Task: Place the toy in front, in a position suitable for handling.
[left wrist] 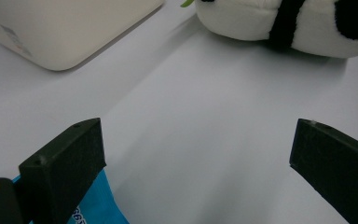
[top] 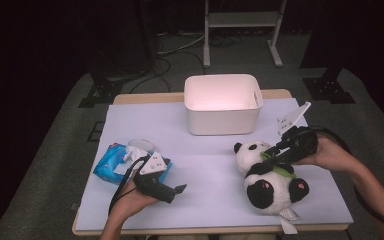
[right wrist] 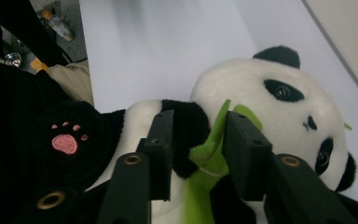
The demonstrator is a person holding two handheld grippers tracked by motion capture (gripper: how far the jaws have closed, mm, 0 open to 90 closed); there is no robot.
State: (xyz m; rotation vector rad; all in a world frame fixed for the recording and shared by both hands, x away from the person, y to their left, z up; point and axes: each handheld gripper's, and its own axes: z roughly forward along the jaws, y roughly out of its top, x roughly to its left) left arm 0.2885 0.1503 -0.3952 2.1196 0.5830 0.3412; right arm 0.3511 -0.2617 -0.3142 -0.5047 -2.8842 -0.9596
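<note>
A black-and-white panda plush (top: 267,180) lies on the right of the white table sheet (top: 205,170), with a green felt leaf (right wrist: 209,154) at its chest. My right gripper (top: 269,156) reaches in from the right at the panda's neck. In the right gripper view its jaws (right wrist: 198,126) stand apart around the leaf and the panda's (right wrist: 261,93) black arm without squeezing them. My left gripper (top: 180,189) rests low on the left, open with nothing between its jaws (left wrist: 196,149), and points toward the panda (left wrist: 261,23).
A white plastic bin (top: 223,120) stands at the back middle, and its corner (left wrist: 51,32) is in the left gripper view. A blue wipes pack (top: 111,162) lies beside the left hand, with a white round thing (top: 140,145) behind it. The floor beyond is dark.
</note>
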